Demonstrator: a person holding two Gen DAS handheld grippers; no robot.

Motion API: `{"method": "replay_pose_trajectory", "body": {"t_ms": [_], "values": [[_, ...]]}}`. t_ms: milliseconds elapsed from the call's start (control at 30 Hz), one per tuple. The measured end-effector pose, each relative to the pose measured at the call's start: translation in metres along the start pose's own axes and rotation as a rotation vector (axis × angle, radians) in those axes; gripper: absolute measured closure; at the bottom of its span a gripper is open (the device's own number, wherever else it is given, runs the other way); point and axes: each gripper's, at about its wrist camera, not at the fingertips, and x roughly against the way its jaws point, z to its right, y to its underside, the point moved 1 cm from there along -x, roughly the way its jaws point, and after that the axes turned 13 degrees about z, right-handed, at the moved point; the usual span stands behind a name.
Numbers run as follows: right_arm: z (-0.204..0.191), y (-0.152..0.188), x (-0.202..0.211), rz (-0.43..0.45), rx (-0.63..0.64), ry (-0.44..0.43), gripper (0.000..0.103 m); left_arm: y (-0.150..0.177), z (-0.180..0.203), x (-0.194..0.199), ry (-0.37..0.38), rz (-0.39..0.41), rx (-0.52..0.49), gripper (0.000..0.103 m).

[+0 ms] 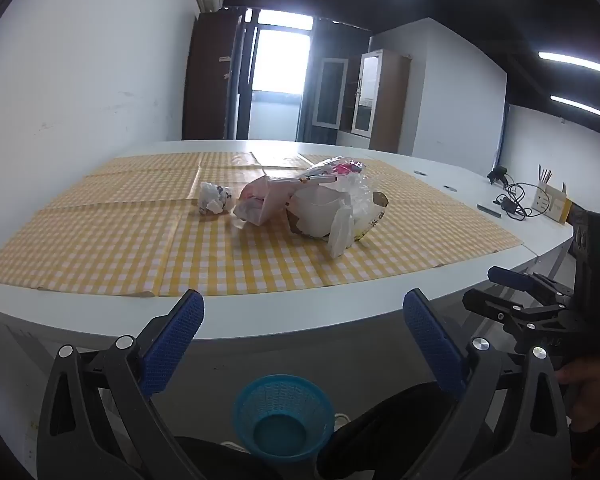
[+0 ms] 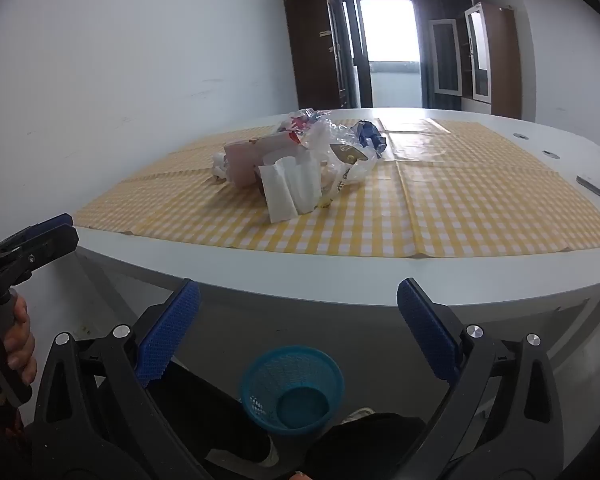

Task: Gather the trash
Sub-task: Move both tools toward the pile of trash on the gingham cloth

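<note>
Both sets of tongs stand wide apart with nothing between them, held short of the worktop's [image 1: 260, 320] near edge. The left tongs [image 1: 304, 332] and the right tongs [image 2: 298, 320] show only their blue-padded tips and black arms; their lower bodies run off the bottom of each picture.

The trash lies in one heap [image 1: 312, 208] on the yellow checked cloth [image 1: 100, 240], well beyond the tongs. It is hard to sort out: pinkish paper, a white folded napkin [image 2: 288, 188], clear plastic wrap, something brown-edged under the wrap, and a red-and-pink packet on top. From the right wrist view a dark blue wrapper [image 2: 368, 134] shows at the far side of the heap; the left view hides it. A crumpled white ball of paper [image 1: 215, 198] sits just beside the heap on its left, apart from it in the left view, mostly hidden behind the pink paper in the right view.

Below the worktop's edge a blue mesh basket [image 1: 284, 420] stands on the floor between dark trouser legs, its base partly cut off by them.

At the right margin of the left view the other gripper's black body with a green light appears, with part of a hand [image 1: 592, 392] under it. At the far right of the worktop, cables [image 1: 514, 200] and a small box with sticks are too small to tell further.
</note>
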Motion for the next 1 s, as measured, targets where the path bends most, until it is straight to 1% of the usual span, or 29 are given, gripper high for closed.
{"method": "replay_pose_trajectory", "body": {"t_ms": [333,500,600,667,733,800,867,1000], "values": [[0.002,0.001,0.001,-0.002,-0.015,-0.003,0.009,-0.001,-0.004,0.003,0.007,0.009,0.025,0.006],[0.003,0.001,0.001,-0.004,-0.027,0.001,0.009,-0.002,-0.01,0.005,0.009,-0.004,0.056,0.006],[0.002,0.0,0.0,-0.006,-0.018,0.003,0.009,-0.005,-0.012,0.009,0.001,0.003,0.059,0.006],[0.002,0.0,-0.002,-0.01,-0.003,0.003,0.009,-0.007,-0.013,0.01,0.003,0.008,0.047,0.006],[0.005,-0.002,-0.008,-0.015,-0.005,0.007,0.009,-0.01,-0.007,-0.002,-0.008,-0.007,0.021,0.006],[0.012,-0.006,-0.015,-0.012,-0.024,0.012,0.009,-0.019,-0.006,-0.009,-0.02,-0.001,-0.005,0.006],[0.017,-0.013,-0.023,-0.013,-0.036,0.015,0.009,-0.029,-0.008,-0.016,-0.015,0.018,-0.018,0.006],[0.028,-0.028,-0.044,-0.019,-0.049,0.021,0.009,-0.049,-0.005,-0.034,-0.004,0.025,-0.051,0.006]]}}
